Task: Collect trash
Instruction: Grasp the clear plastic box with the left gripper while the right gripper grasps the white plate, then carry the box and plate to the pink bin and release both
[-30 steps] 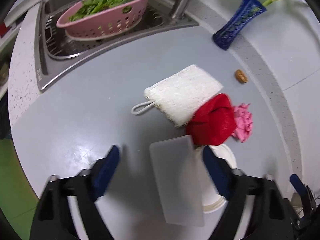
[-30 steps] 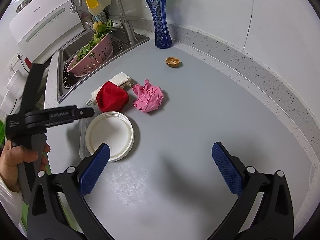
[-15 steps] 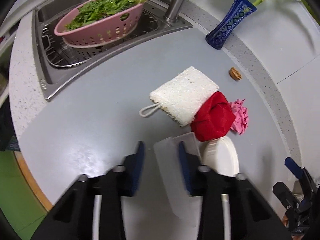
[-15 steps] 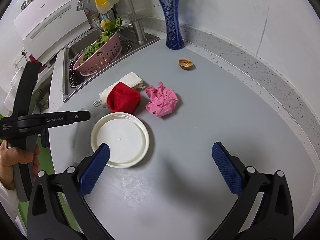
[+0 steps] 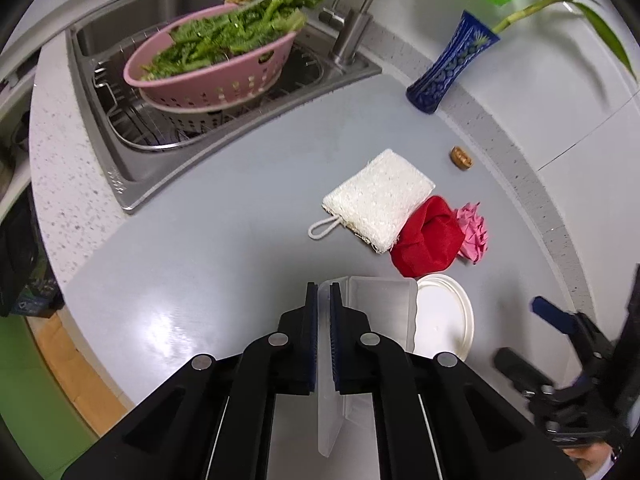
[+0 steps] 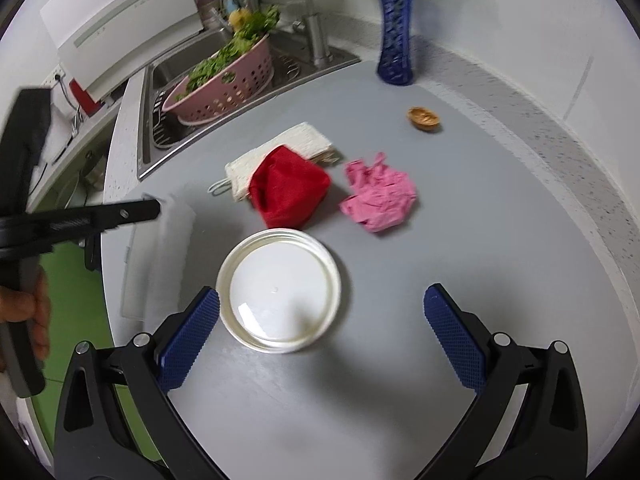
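Translucent plastic: my left gripper [image 5: 323, 294] is clamped on one edge of a clear plastic lid [image 5: 372, 312], which stands tilted on edge above the grey counter [image 5: 200, 248]. My right gripper [image 6: 322, 312] has its fingers wide apart, nothing between them, above a white round lid [image 6: 280, 284]. Beyond that lid lie a red cloth [image 6: 290, 192], a crumpled pink paper [image 6: 378, 198] and a white scouring pad [image 5: 378, 198]. A nutshell [image 6: 424, 118] sits near the blue vase [image 6: 394, 24].
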Tool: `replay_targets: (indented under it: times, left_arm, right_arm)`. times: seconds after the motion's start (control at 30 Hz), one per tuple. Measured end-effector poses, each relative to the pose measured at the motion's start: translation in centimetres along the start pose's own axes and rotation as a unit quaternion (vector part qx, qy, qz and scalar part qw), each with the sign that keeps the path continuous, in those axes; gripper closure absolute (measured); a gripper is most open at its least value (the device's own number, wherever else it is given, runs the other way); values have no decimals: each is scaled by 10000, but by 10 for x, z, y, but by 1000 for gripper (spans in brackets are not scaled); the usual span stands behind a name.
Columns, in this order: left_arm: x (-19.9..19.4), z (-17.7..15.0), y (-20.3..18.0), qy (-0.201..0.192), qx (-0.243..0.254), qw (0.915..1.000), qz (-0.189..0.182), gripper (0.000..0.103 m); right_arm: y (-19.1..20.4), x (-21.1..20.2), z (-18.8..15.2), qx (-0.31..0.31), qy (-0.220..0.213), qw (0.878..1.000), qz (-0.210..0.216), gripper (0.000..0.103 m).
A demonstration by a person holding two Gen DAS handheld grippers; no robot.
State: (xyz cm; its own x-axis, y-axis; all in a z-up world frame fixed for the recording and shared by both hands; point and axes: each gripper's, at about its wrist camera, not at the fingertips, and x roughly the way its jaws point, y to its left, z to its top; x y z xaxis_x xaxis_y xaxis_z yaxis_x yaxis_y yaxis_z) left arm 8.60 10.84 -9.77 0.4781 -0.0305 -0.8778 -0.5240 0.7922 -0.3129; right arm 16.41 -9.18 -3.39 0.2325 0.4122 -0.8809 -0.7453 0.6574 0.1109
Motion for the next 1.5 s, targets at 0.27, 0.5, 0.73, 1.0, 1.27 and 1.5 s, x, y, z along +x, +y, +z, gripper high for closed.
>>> replay_targets:
  times: [0.27,0.5,0.73,1.0,1.27,1.5]
  left_arm:
    - [-34,0,13,-315,122,9994,33,97]
    - [-46,-7,33,-389,15,9992,90,97]
    - [-53,-13,46,-417,-60,9990,134,97]
    - [-68,-28,51,-494,49,9985,221,97]
    - [-123,-70,83,-795,75,9956,484,97]
    - [-162,-130,151,-880,-114,9904,1063,97]
  right_arm:
    - [25,43,4,-284,476,9984,-94,3]
    - [37,71,8,-423,781,9958,-213,3]
    - [38,70,6,-430,720,9963,-206,8]
    - [51,29,7,-604,405,9972,-171,8]
    - [139,-36,9,-1676,90,9852,350,8]
    - [248,-42,-9,-2653,-7,9577,1114,8]
